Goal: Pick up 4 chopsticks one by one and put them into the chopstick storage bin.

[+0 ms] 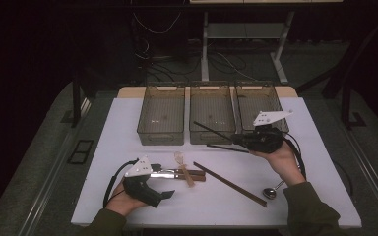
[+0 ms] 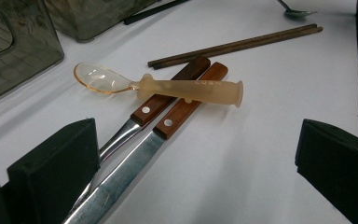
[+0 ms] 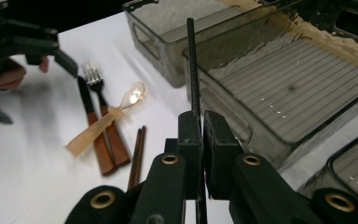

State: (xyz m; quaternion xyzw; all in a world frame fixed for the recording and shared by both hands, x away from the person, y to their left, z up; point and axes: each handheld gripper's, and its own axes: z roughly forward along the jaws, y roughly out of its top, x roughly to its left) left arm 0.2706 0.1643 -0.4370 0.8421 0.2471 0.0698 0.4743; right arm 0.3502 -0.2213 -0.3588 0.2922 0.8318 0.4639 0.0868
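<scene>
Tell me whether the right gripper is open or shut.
Shut. In the right gripper view the right gripper has its jaws pressed onto a black chopstick, which sticks out over the middle bin.

A white worktop (image 1: 128, 196) stands in a dim room, lit from above while the surroundings fall away into near darkness. Grey carpeted floor (image 1: 39, 162) spreads to either side, crossed at the left by a pale metal rail (image 1: 49, 182) (beside it a small dark floor panel (image 1: 80, 151)). Beyond the worktop, the white legs of a second desk (image 1: 205, 44) rise from the floor, with loose cables (image 1: 162, 54) tangled beneath it.
</scene>
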